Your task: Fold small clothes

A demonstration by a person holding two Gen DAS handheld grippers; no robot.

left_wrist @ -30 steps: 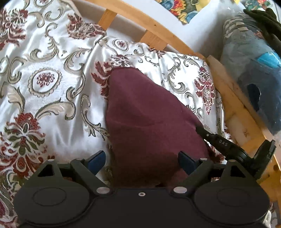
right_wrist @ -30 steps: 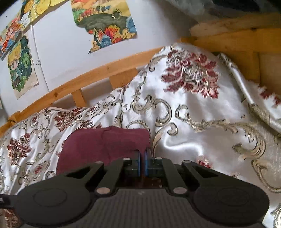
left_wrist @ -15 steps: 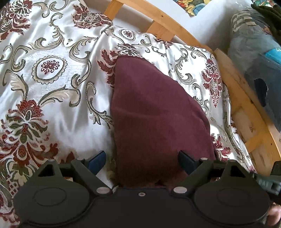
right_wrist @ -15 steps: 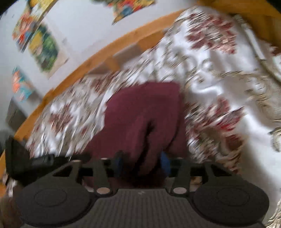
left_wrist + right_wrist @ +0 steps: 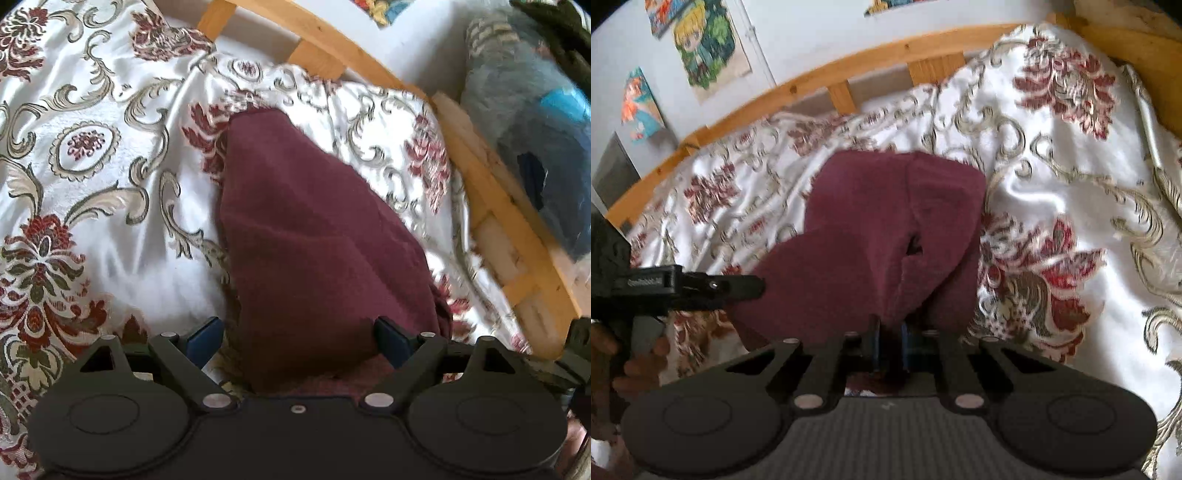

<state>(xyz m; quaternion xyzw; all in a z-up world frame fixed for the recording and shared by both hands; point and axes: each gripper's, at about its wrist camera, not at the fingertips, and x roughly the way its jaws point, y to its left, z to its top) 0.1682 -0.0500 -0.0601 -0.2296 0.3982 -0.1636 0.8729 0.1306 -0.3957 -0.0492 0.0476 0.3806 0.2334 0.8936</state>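
The right gripper (image 5: 888, 341) has its fingers (image 5: 874, 341) pinched on a bunched edge of the maroon cloth (image 5: 886, 229); its jaws have just been closing, and a ridge of fabric rises from between the blue pads. The left gripper (image 5: 295, 338) has its fingers (image 5: 205, 338) spread wide, one on each side of the cloth's near end, and the pads do not press on it.

The cloth (image 5: 314, 236) lies on the bedspread (image 5: 110, 166) (white satin with dark red flowers and pale scrolls), running from the near edge of the left wrist view away toward the far rail. In the right wrist view its top layer shows a fold line and a small dark gap near the middle.

The wooden bed frame (image 5: 849, 79) curves along the far side. Cartoon posters (image 5: 709, 48) hang on the wall behind it. To the right of the bed, past the frame, sits a blue-grey bundle (image 5: 535, 122). A hand (image 5: 631, 354) holds the left gripper's handle at the left edge of the right wrist view.
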